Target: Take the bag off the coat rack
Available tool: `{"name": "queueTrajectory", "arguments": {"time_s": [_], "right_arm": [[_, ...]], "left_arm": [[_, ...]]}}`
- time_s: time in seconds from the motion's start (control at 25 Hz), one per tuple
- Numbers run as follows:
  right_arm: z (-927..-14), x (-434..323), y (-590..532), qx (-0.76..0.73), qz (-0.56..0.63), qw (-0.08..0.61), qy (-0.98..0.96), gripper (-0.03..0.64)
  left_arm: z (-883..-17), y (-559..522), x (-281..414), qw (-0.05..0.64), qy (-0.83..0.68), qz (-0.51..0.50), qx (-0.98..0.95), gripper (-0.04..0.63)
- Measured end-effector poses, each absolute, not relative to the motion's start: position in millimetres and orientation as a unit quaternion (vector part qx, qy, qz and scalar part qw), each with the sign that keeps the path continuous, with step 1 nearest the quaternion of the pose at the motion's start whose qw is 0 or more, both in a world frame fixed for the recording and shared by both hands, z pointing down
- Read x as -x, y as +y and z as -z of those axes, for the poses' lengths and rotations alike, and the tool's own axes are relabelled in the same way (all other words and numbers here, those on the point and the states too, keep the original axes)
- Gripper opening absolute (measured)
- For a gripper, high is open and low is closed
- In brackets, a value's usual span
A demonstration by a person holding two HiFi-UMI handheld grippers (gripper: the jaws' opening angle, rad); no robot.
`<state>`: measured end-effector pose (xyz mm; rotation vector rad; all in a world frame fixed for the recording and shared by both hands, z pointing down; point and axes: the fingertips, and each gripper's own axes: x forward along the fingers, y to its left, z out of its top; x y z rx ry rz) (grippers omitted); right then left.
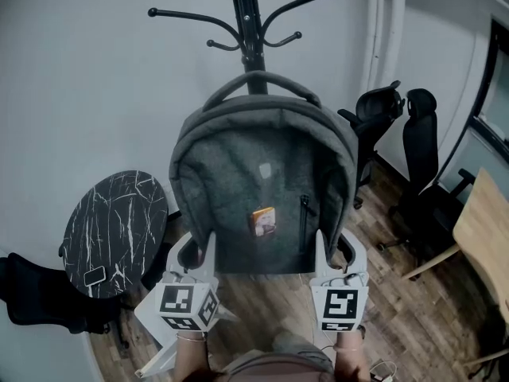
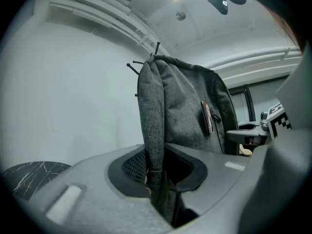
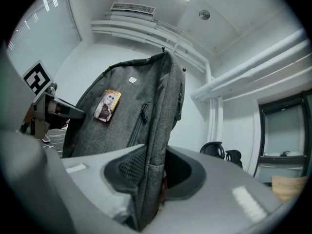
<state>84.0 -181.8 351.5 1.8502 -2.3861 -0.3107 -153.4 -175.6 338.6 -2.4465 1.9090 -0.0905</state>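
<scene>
Left gripper: my left gripper [image 1: 199, 245] points level, and its jaws are clamped on the lower left side edge of the bag [image 1: 262, 173]. In the left gripper view the grey fabric runs straight down between the two dark pads.
Right gripper: my right gripper [image 1: 337, 247] also points level. Its jaws are pressed onto the bag's lower right side edge, with the fabric pinched between the pads.
Bag: it is a grey backpack, upright, and I hold it by both sides in front of me. Its front faces me, with a small orange card [image 1: 263, 220] near the middle and a zip [image 1: 305, 213] just right of the card.
Coat rack: the black coat rack [image 1: 246, 14] stands directly behind the bag against the pale wall. The bag's top handle [image 1: 262, 79] arches in front of the pole, below the upper hooks. I cannot tell whether the handle rests on a hook.
Surroundings: a round black marbled table [image 1: 115, 221] is at the left, black office chairs [image 1: 417, 157] are at the right, and a wood floor [image 1: 262, 301] lies below.
</scene>
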Motion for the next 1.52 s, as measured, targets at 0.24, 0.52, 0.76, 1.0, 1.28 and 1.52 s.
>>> {"name": "queueTrajectory", "arguments": {"time_s": [0.24, 0.52, 0.76, 1.0, 1.28, 1.52], "right_arm": [[-349, -75, -164, -0.611, 0.109, 0.061, -0.781, 0.097], [-350, -67, -145, -0.615, 0.110, 0.060, -0.778, 0.097], [-351, -62, -126, -0.620, 0.109, 0.064, -0.775, 0.097], [-351, -58, -103, -0.622, 0.111, 0.064, -0.772, 0.097], [-349, -57, -74, -0.623, 0.114, 0.065, -0.771, 0.097], [-349, -61, -52, -0.625, 0.115, 0.065, -0.769, 0.097]], "left_arm": [[-338, -160, 163, 0.016, 0.611, 0.021, 0.791, 0.083], [-341, -142, 170, 0.016, 0.607, 0.017, 0.794, 0.083], [-341, -126, 175, 0.016, 0.602, 0.016, 0.798, 0.083], [-342, -104, 179, 0.015, 0.600, 0.013, 0.800, 0.083], [-341, -76, 180, 0.016, 0.599, 0.008, 0.801, 0.083], [-339, -55, 176, 0.020, 0.595, 0.007, 0.804, 0.083]]}}
